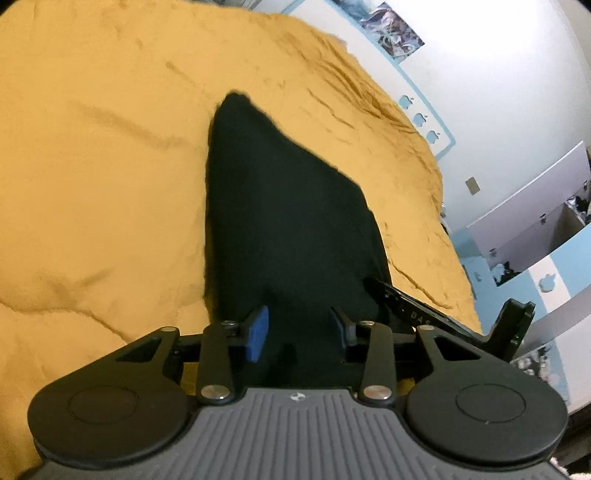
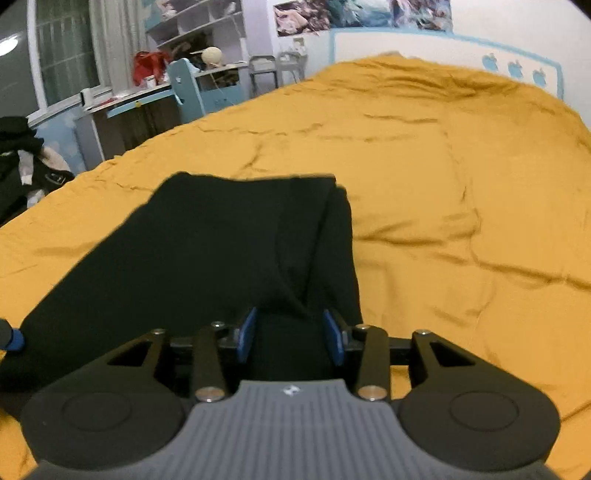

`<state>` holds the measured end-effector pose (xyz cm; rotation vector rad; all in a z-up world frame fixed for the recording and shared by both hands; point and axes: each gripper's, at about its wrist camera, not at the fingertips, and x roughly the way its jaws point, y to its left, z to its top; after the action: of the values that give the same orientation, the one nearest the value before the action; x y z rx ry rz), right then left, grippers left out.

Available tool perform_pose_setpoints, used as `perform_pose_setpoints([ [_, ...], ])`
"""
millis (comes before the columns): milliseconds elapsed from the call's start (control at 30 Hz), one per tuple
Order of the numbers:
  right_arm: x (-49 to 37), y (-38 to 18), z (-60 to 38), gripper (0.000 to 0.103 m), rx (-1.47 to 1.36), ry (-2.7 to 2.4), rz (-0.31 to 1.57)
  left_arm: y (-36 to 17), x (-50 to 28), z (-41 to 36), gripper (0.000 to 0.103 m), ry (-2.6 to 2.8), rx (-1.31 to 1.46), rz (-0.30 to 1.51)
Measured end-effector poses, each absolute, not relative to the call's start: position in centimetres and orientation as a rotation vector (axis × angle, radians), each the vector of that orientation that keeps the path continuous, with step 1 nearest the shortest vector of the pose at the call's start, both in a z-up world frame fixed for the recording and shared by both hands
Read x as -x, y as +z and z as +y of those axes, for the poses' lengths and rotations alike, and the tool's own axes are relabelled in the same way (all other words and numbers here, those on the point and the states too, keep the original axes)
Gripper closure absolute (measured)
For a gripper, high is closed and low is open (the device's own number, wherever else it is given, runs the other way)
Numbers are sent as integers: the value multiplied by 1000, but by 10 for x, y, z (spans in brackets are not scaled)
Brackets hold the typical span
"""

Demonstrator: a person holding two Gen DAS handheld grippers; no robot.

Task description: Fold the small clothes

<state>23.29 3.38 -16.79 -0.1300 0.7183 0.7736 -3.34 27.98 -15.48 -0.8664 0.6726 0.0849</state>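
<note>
Left gripper (image 1: 301, 328) and right gripper (image 2: 291, 334): both half apart, black garment (image 2: 207, 251) bunched between blue pads (image 1: 258, 330), can't tell if actually pinched. Mustard bedspread (image 2: 424, 184) all around beyond. Shelves (image 2: 199, 26) far off. Both tilted downward.

A bed under a rumpled mustard-yellow bedspread (image 2: 424, 155) fills the room's centre. Behind it, a white wall (image 1: 498, 92) carries a blue border with apple motifs (image 2: 515, 68) and posters (image 2: 362, 13). At left stand a window (image 2: 62, 55), shelving (image 2: 199, 18) and a blue desk (image 2: 192, 88).
</note>
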Motion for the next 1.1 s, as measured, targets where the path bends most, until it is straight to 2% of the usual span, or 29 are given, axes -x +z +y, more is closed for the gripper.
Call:
perform_pose_setpoints([
  [100, -233, -170, 27, 65, 98, 771, 723, -156, 31, 278, 61, 95, 863, 681],
  [167, -228, -158, 22, 60, 55, 744, 724, -149, 31, 276, 61, 116, 869, 690],
  [200, -221, -148, 16, 54, 42, 729, 718, -144, 32, 273, 61, 129, 857, 697],
  [233, -214, -140, 13, 46, 39, 717, 711, -136, 32, 268, 59, 147, 832, 703],
  [300, -195, -123, 9, 37, 57, 687, 704, -122, 33, 260, 52, 180, 784, 709],
  [367, -175, -108, 4, 35, 66, 691, 717, -107, 39, 249, 45, 209, 736, 706],
  [433, -156, -95, -4, 23, 49, 697, 726, -94, 44, 235, 36, 243, 678, 706],
  [667, -92, -58, -25, 21, 65, 612, 720, -52, 69, 184, 26, 372, 479, 723],
  [1100, -11, -19, -61, 21, 61, 555, 706, -29, 104, 136, 25, 392, 389, 716],
])
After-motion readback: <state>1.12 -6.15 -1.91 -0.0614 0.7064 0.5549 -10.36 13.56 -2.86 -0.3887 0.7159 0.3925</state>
